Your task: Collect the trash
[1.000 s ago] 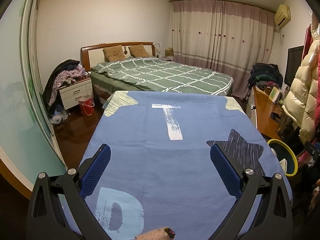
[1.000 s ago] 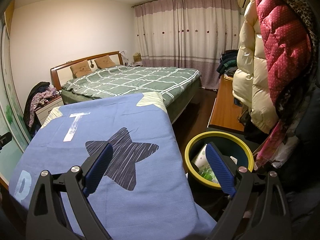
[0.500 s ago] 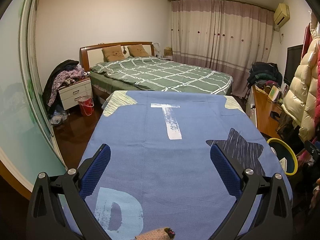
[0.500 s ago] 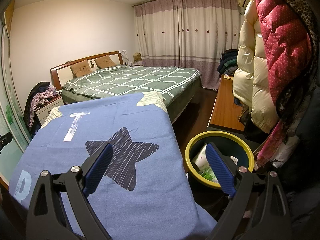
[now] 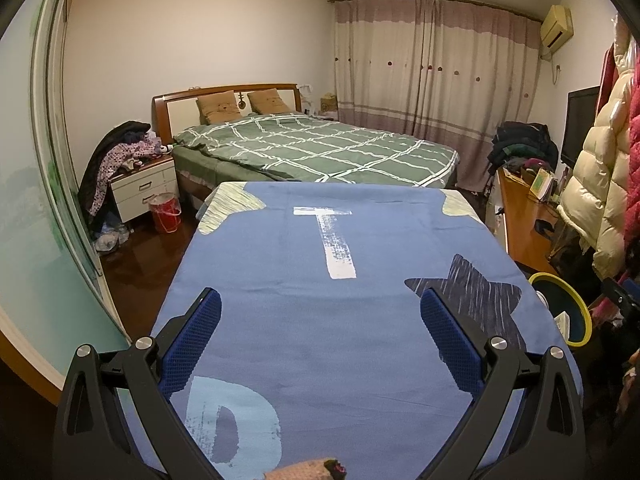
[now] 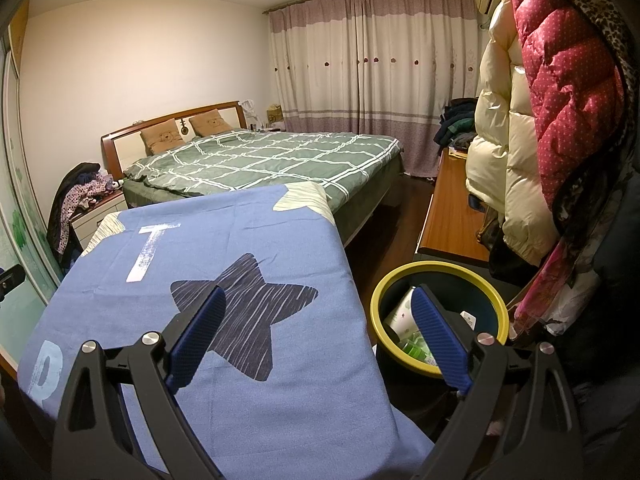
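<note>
Bedroom is spreading out ahead of me: the green checked bed (image 5: pixel 316 152) is lying at the far side, and the blue-covered surface (image 5: pixel 340 320) with its star and letters is filling the near ground. I am seeing no litter on the cloth in either view. Just beside its right edge, the yellow-rimmed trash bin (image 6: pixel 440 320) is standing on the floor, already holding a pale package and something green. A small red bucket (image 5: pixel 165 213) is sitting far left by the nightstand.

I am holding the left tool (image 5: pixel 320 340) over the near middle of the cloth, its blue pads spread wide apart and gripping nothing. I am holding the right tool (image 6: pixel 316 336) the same way, wide apart and empty, with its right pad lying over the bin's mouth.

I am judging the collecting nearly finished, or paused between pieces. Any next move is calling for scanning the floor and the near edge, where a knitted scrap (image 5: pixel 308 470) is peeking in; whether it is trash I cannot tell.
</note>
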Demonstrator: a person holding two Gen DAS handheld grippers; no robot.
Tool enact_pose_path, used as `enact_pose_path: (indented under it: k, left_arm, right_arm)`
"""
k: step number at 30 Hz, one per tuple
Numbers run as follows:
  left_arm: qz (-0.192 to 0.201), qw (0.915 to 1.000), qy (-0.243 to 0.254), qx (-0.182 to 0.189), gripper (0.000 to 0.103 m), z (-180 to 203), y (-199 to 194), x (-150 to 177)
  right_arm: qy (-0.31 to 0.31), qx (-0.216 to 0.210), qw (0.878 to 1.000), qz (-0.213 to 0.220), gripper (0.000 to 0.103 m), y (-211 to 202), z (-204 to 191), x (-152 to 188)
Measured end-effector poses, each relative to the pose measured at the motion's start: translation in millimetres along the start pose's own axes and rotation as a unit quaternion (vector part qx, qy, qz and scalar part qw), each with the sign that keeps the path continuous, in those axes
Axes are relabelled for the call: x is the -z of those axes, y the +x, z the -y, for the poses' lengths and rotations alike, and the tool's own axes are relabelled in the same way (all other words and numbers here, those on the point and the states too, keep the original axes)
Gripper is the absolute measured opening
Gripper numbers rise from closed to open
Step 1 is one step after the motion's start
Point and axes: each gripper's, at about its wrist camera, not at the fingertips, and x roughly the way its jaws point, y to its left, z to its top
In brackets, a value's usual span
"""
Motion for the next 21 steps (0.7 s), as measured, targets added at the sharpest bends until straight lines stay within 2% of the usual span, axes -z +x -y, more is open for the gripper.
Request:
enact_pose_path:
  k: [21]
  left_arm:
    - [-0.011, 0.9999, 0.002, 0.001, 0.098, 2.2, 16.4, -3.0]
  right_arm:
    - [-0.002, -0.002, 1.000, -0.005, 0.089, 5.5, -3.7, 4.4]
